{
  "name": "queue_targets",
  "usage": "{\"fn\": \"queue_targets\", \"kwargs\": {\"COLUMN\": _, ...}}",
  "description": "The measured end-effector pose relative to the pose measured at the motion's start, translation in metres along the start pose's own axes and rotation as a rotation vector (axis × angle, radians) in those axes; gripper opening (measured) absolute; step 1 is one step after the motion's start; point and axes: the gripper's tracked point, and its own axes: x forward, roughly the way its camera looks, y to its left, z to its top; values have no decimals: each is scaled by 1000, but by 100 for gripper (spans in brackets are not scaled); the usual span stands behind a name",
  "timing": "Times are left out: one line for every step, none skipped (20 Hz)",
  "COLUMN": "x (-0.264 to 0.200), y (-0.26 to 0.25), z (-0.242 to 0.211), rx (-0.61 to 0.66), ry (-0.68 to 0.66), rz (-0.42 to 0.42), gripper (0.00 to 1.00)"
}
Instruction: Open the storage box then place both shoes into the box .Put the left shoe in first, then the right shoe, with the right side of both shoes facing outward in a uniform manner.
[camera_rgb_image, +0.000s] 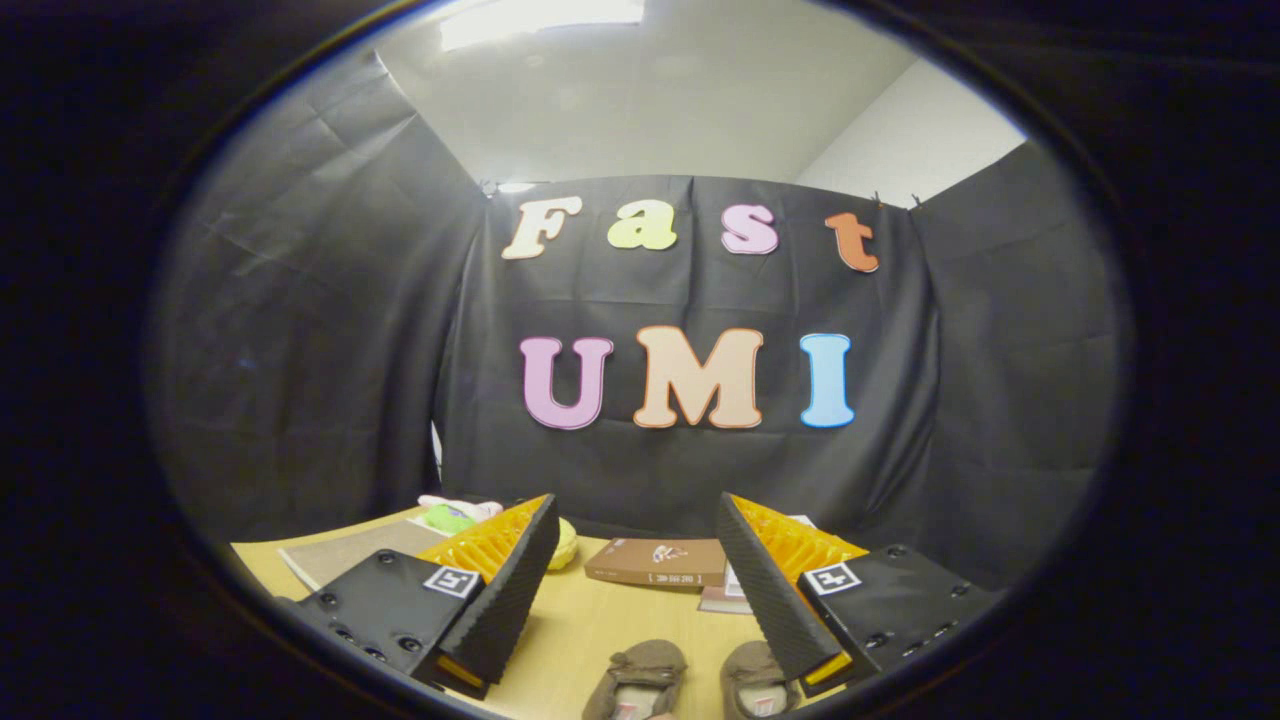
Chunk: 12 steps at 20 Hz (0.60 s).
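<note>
Two brown slip-on shoes lie side by side on the wooden table just below my fingers: the left-hand shoe (637, 677) sits between the fingers, and the right-hand shoe (757, 680) is partly covered by my right finger. My gripper (636, 545) hangs above them, open wide, with nothing between its fingers. A flat brown box (657, 562) lies shut on the table beyond the shoes, between the fingers and toward the back wall.
The wooden table (590, 625) runs back to the black cloth wall. A grey-brown flat mat (345, 550) lies at the left. Green, pink and yellow soft items (452, 514) sit behind my left finger. Flat printed items (725, 598) lie beside the box.
</note>
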Motion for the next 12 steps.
{"fn": "queue_targets", "kwargs": {"x": 2, "y": 3, "z": -4, "rx": 9, "ry": 14, "rz": 16, "gripper": 100}}
{"fn": "queue_targets", "kwargs": {"x": 3, "y": 8, "z": -9, "rx": 25, "ry": 30, "rz": 36, "gripper": 100}}
{"fn": "queue_targets", "kwargs": {"x": 4, "y": 13, "z": -13, "rx": 37, "ry": 44, "rz": 57, "gripper": 100}}
{"fn": "queue_targets", "kwargs": {"x": 6, "y": 18, "z": -17, "rx": 49, "ry": 63, "rz": 81, "gripper": 100}}
{"fn": "queue_targets", "kwargs": {"x": 6, "y": 23, "z": -20, "rx": 60, "ry": 74, "rz": 102, "gripper": 100}}
{"fn": "queue_targets", "kwargs": {"x": 7, "y": 31, "z": -24, "rx": 81, "ry": 83, "rz": 130, "gripper": 100}}
{"fn": "queue_targets", "kwargs": {"x": 9, "y": 39, "z": -27, "rx": 113, "ry": 94, "rz": 157, "gripper": 100}}
{"fn": "queue_targets", "kwargs": {"x": 8, "y": 46, "z": -31, "rx": 146, "ry": 106, "rz": 179, "gripper": 100}}
{"fn": "queue_targets", "kwargs": {"x": 8, "y": 54, "z": -35, "rx": 182, "ry": 124, "rz": 201, "gripper": 100}}
{"fn": "queue_targets", "kwargs": {"x": 8, "y": 60, "z": -41, "rx": 208, "ry": 145, "rz": 216, "gripper": 100}}
{"fn": "queue_targets", "kwargs": {"x": 8, "y": 64, "z": -47, "rx": 223, "ry": 169, "rz": 229, "gripper": 100}}
{"fn": "queue_targets", "kwargs": {"x": 8, "y": 72, "z": -54, "rx": 240, "ry": 193, "rz": 248, "gripper": 100}}
